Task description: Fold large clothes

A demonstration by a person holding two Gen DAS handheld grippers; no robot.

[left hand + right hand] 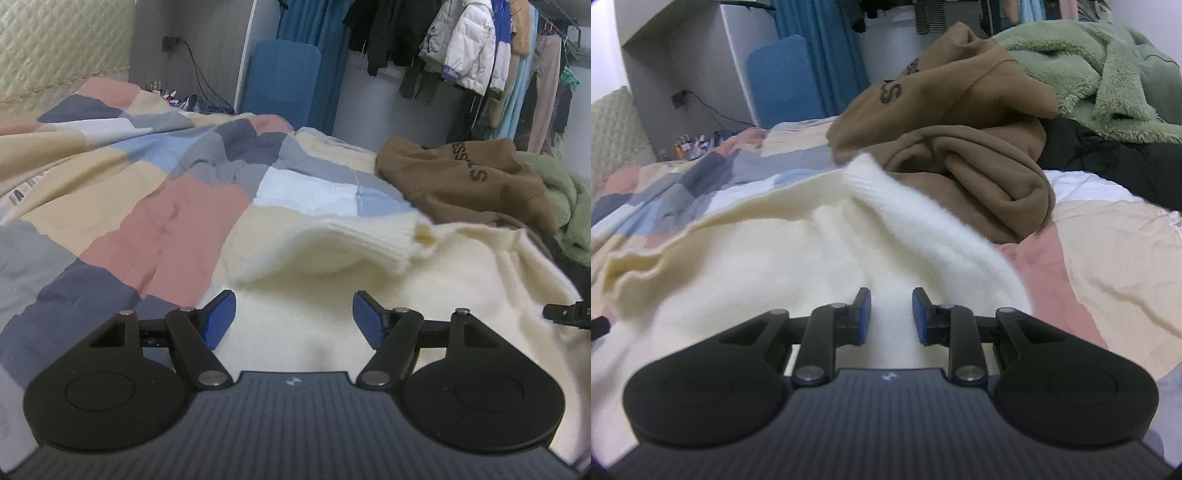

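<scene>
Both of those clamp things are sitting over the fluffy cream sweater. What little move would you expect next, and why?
Probably the left tool closes on the cream sweater: its pads stand wide apart with only fabric below them, and a sleeve already lies folded across the body. Whether the right tool grips the sweater, I cannot tell.

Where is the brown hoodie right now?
The brown hoodie lies bunched on the bed, just beyond the cream sweater, with the green fleece to its right; the left wrist view shows it upper right.

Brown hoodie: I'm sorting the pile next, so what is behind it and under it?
Behind the brown hoodie lie a green fleece and something black. Its near edge rests on the patchwork quilt. What lies under its middle is covered.
</scene>
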